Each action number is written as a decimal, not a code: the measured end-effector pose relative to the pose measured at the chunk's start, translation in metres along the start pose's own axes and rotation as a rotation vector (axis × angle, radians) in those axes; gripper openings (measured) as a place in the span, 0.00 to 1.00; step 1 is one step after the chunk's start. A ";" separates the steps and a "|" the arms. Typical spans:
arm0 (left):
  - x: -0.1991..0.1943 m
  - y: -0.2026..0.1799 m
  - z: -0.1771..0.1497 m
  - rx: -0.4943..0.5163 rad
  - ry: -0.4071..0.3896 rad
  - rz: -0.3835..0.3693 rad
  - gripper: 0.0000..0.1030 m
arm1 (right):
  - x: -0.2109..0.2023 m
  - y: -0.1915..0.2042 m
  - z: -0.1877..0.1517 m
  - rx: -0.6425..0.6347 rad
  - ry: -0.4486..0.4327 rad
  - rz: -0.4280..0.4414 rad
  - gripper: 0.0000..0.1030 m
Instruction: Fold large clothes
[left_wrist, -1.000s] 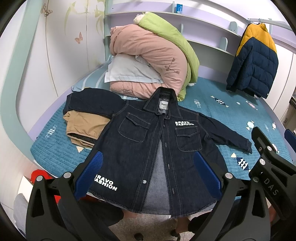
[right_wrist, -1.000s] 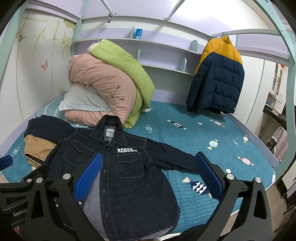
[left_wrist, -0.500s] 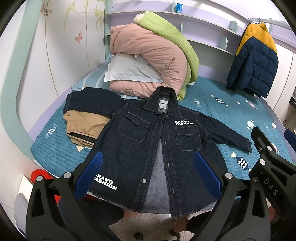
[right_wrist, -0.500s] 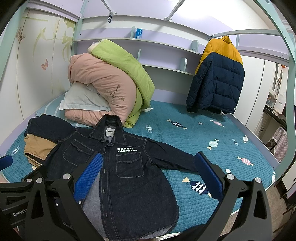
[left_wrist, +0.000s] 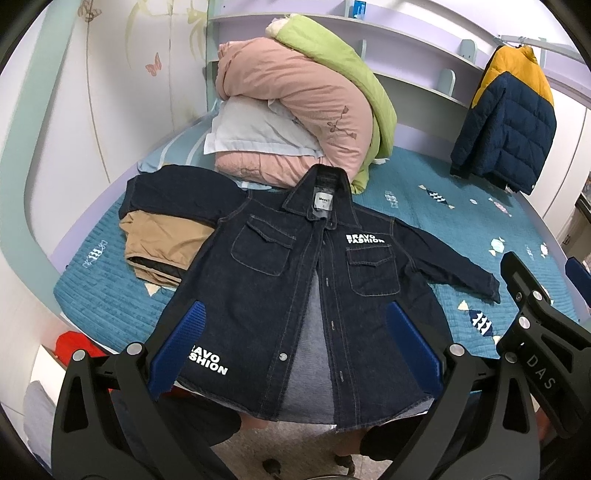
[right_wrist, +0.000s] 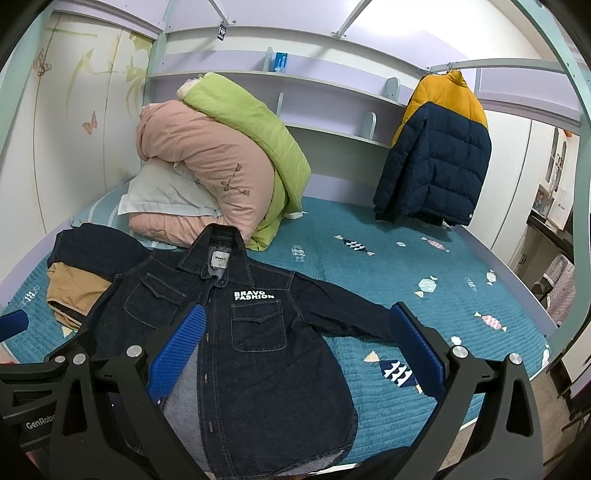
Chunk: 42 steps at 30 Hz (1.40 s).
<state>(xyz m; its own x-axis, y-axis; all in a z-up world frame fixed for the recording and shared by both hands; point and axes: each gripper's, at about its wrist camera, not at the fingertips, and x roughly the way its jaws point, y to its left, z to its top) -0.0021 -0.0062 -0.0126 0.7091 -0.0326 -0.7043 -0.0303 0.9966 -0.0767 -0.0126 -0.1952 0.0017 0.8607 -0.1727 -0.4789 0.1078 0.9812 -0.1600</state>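
Observation:
A dark denim jacket (left_wrist: 295, 280) with white "BRAVO FASHION" print lies face up and unbuttoned on the teal bed (left_wrist: 443, 214), collar toward the far side, hem hanging over the near edge. Its right sleeve (right_wrist: 343, 314) stretches out to the right. Its left sleeve lies over folded clothes. My left gripper (left_wrist: 295, 343) is open and empty, held above the hem. My right gripper (right_wrist: 295, 343) is open and empty, above the jacket's right side. The right gripper's body shows at the right of the left wrist view (left_wrist: 535, 332).
Folded tan and dark clothes (left_wrist: 162, 240) lie left of the jacket. Rolled pink and green quilts (left_wrist: 295, 103) with a pillow are piled at the head of the bed. A navy and yellow puffer jacket (right_wrist: 436, 155) hangs at the back right. The floor lies below the bed's edge.

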 end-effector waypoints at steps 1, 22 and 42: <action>0.002 0.001 0.000 -0.002 0.005 -0.002 0.95 | 0.003 0.000 0.000 -0.001 0.005 0.001 0.93; 0.142 0.057 0.020 -0.103 0.245 -0.064 0.95 | 0.138 0.066 -0.014 -0.030 0.231 0.112 0.93; 0.240 0.280 0.087 -0.412 0.296 0.065 0.95 | 0.279 0.224 0.032 -0.112 0.405 0.531 0.73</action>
<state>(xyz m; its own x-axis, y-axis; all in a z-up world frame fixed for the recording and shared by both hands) 0.2206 0.2714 -0.1421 0.4685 -0.0507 -0.8820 -0.3857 0.8864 -0.2559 0.2675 -0.0207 -0.1398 0.5260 0.2909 -0.7992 -0.3494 0.9306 0.1088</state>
